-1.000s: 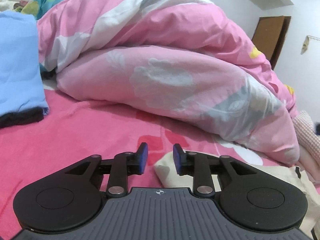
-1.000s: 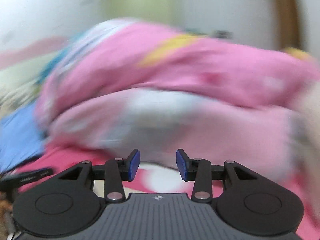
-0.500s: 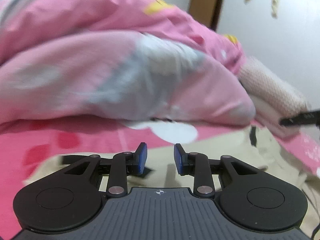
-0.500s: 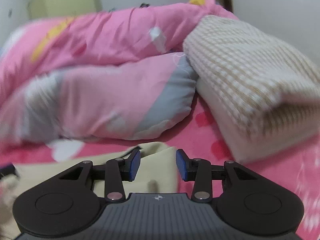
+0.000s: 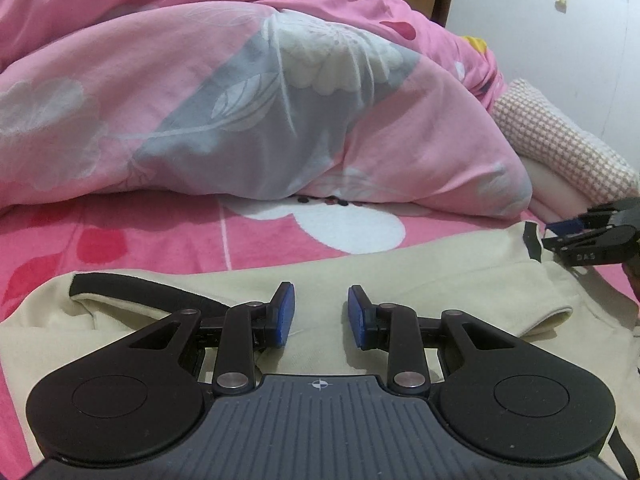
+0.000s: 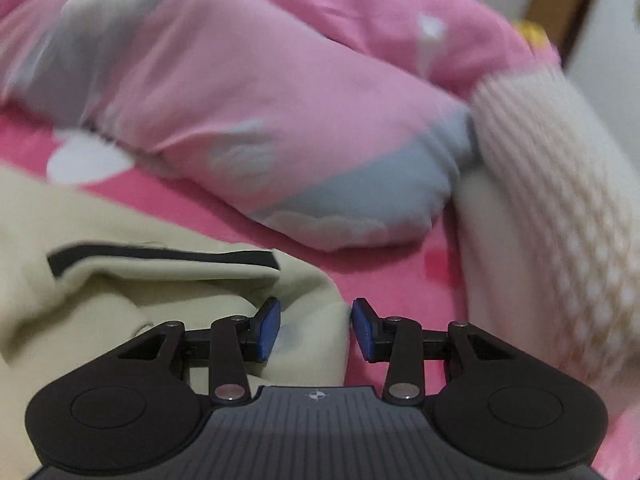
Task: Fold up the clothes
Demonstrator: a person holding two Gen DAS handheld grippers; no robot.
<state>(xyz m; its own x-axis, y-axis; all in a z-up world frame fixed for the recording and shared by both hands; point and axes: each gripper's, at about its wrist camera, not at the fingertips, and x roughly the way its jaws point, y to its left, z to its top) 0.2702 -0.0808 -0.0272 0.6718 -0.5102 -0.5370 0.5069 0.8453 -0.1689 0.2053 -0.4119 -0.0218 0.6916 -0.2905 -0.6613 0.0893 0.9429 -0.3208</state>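
a: we have the cream garment (image 5: 400, 268) flat on the pink bed sheet (image 5: 160, 240), left gripper (image 5: 316, 314) and right gripper (image 6: 314, 328) both part-open, empty.

b: we should pinch edges only, avoid the sheet.

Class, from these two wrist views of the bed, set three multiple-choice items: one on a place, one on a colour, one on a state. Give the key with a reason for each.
1. Where does the cream garment lie?
A. on the pink bedsheet, in front of the duvet
B. on top of the duvet
C. on the floor

2. What colour is the trim on the garment?
A. red
B. black
C. blue

3. How does the left gripper stand?
A. clamped on the duvet
B. shut on the garment
C. open, above the garment

Key: 1 A, it spreads flat on the sheet below the pink floral duvet. 2 B, dark bands edge the cream cloth. 3 C, a clear gap separates its blue pads.
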